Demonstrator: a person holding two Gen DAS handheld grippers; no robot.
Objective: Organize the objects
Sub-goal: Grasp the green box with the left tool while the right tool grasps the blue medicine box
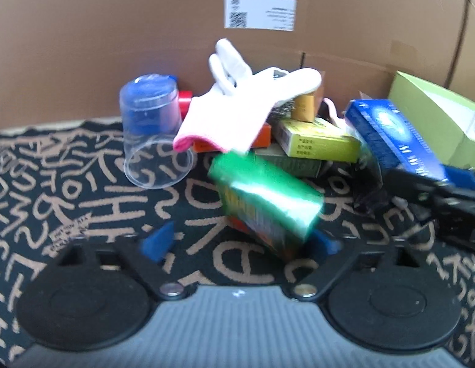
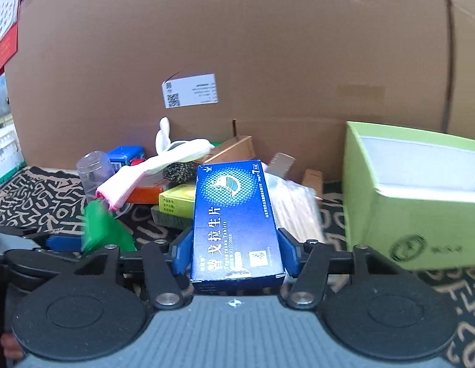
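Observation:
A shiny green box (image 1: 268,202) lies tilted and blurred between the blue fingertips of my left gripper (image 1: 242,242). Its right side is against the right finger (image 1: 326,243), while a gap separates it from the left finger (image 1: 157,240). A blue tablet box (image 2: 234,214) with white lettering sits lengthwise in my right gripper (image 2: 234,254), both blue pads pressing its long sides. In the left wrist view that blue box (image 1: 390,135) and the dark right gripper (image 1: 436,196) are at the right. The green box (image 2: 102,227) appears at the left of the right wrist view.
A pile sits against a large cardboard wall (image 1: 145,46): a white glove with a pink cuff (image 1: 234,107), a yellow-green box (image 1: 317,141), an upturned clear cup (image 1: 151,141). An open light-green box (image 2: 415,214) stands at the right. A black patterned mat (image 1: 69,199) covers the surface.

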